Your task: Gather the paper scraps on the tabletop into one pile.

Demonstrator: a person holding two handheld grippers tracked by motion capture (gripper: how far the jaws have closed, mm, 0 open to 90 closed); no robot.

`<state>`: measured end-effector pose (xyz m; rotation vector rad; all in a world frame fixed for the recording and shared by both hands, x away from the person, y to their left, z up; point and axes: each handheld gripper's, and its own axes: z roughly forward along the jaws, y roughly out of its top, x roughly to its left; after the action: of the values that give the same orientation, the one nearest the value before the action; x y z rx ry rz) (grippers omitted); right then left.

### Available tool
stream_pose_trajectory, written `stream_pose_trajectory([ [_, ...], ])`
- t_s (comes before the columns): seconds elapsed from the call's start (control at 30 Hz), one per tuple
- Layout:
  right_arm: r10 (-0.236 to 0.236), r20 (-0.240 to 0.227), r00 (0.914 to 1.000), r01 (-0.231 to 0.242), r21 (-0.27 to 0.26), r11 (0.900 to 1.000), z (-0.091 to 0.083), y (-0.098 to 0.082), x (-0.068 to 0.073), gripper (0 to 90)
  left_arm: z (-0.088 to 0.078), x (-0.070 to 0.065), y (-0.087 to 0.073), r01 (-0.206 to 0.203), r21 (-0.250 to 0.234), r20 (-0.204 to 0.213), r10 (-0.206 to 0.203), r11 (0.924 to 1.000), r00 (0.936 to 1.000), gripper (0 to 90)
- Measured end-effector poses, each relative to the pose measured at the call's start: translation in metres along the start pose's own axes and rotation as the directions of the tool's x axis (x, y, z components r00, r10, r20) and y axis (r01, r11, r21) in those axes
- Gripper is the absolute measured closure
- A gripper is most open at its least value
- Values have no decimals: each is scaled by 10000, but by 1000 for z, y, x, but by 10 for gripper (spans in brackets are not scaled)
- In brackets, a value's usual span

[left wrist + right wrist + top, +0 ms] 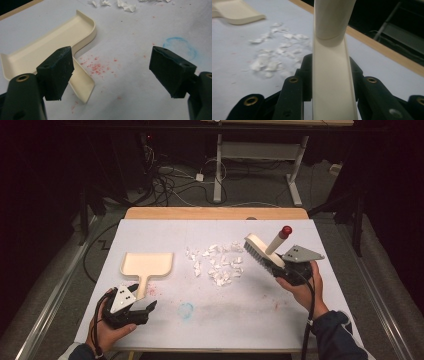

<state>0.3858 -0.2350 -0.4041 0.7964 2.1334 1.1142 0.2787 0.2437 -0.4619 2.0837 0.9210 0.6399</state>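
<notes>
I've got a white sheet-covered desk with a bare wooden strip along its far edge. The front half is mostly free surface, just red speckles and a faint blue ring. The side margins past both hands are narrow before the sheet's edge.

The cream plastic brush with grey bristles and a red-tipped handle sits in my right gripper, at the right side of the desk just beside the pile of torn white paper scraps. Its long axis runs from near-right to far-left, with the bristles on the side facing the scraps. The handle sticks up and away, red tip towards the far right. In the right gripper view both fingers are clamped on the cream body of the brush.

The flat cream plastic dustpan lies left of the scraps, pan part far, short handle pointing back at me.

My left gripper rests low at the near-left, just beside the dustpan handle's end. Its fingers are spread wide with nothing between them.

The right forearm comes in from bottom right, wrist angled towards the pile.
</notes>
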Motion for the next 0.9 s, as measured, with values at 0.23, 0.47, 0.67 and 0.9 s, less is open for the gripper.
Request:
stream_pose_trajectory([
  [0.23, 31, 759, 9971, -61, 396, 9992, 56, 10, -24, 679, 3, -2, 2, -170, 70, 63, 170, 9998, 9998, 190],
  [0.47, -496, 1354, 9895, 342, 1142, 9929, 104, 16, -25, 678, 4, -3, 0, -202, 206, 95, 200, 9996, 9998, 190],
  [0.67, -1087, 1176, 9871, 886, 1641, 9825, 122, 16, -14, 679, 4, -3, -1, -201, 289, 110, 198, 9994, 9997, 190],
  [0.9, -1658, 295, 9857, 1591, 1610, 9741, 117, 11, 10, 677, 5, -5, -1, -293, 376, 152, 288, 9989, 9995, 190],
])
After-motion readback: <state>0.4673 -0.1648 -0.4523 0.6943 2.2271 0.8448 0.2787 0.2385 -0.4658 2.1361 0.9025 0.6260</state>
